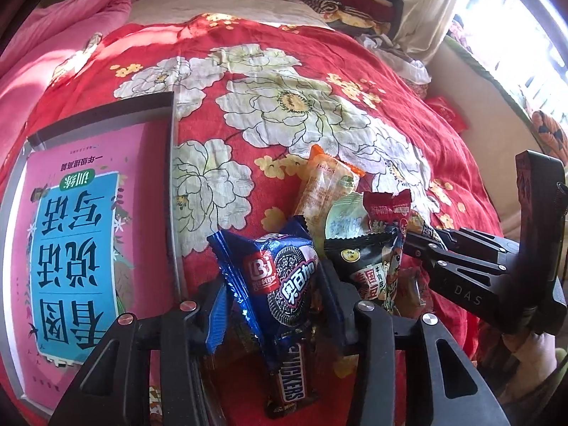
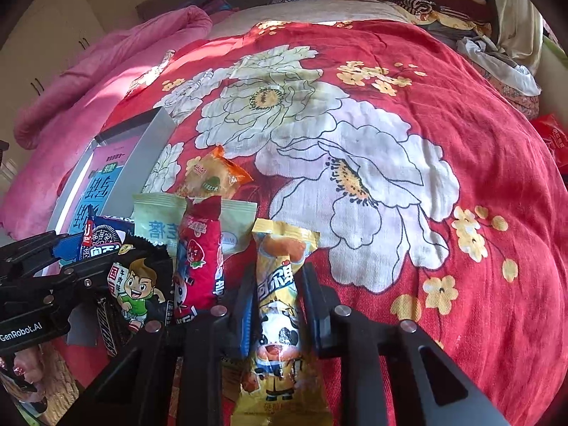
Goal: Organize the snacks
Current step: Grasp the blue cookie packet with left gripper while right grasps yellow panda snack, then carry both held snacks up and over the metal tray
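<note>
Snacks sit heaped on the crinkly red floral bedspread (image 2: pixel 443 135): left gripper (image 1: pixel 273 287) clamps a glossy blue cookie packet (image 1: pixel 280 280), right gripper (image 2: pixel 280 305) pinches a shiny yellow wrapper (image 2: pixel 280 319).

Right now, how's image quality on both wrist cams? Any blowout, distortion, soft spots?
Left wrist view: window at right blown out to white, sunlight in patches on the bedspread, strong fisheye bend along the tray edge, blue cookie packet print sharp. Right wrist view: evener light, dark vignette in the corners, yellow packet readable but softer toward the bottom edge.
</note>
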Motion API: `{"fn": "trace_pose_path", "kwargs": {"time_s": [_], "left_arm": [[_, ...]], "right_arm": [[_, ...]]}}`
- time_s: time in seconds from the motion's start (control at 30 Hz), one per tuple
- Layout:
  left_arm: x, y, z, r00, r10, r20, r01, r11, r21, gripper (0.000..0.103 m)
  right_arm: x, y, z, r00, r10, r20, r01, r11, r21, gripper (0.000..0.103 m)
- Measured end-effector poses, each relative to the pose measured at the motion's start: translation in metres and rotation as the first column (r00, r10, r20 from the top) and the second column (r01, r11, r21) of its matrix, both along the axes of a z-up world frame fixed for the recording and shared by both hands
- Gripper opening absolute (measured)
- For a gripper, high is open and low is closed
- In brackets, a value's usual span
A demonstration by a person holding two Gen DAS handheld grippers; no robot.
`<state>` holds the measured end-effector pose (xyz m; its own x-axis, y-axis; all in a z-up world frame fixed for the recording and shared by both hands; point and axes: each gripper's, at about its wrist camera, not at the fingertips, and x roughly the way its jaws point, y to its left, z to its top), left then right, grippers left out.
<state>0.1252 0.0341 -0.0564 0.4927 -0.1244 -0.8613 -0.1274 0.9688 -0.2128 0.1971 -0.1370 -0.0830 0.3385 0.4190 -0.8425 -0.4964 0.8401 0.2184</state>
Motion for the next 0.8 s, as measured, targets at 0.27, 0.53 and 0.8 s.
{"fn": "trace_pose_path", "kwargs": {"time_s": [0.27, 0.53, 0.8], "left_arm": [[-0.01, 0.009, 0.01, 0.999, 0.001, 0.038, 0.001, 0.998, -0.068, 0.028], [-0.016, 0.014, 0.018, 0.997, -0.009, 0.073, 0.019, 0.99, -0.139, 0.022], [-0.009, 0.006, 0.007, 0.998, -0.037, 0.042, 0.043, 0.986, -0.159, 0.022]], "right_arm": [[0.002, -0.014, 0.014, 0.998, -0.047, 0.037, 0.044, 0.997, 0.065, 0.024], [-0.006, -0.016, 0.03, 0.995, -0.043, 0.091, 0.033, 0.993, 0.114, 0.024], [-0.01, -0.022, 0.038, 0.992, -0.068, 0.108, 0.053, 0.989, 0.136, 0.024]]}}
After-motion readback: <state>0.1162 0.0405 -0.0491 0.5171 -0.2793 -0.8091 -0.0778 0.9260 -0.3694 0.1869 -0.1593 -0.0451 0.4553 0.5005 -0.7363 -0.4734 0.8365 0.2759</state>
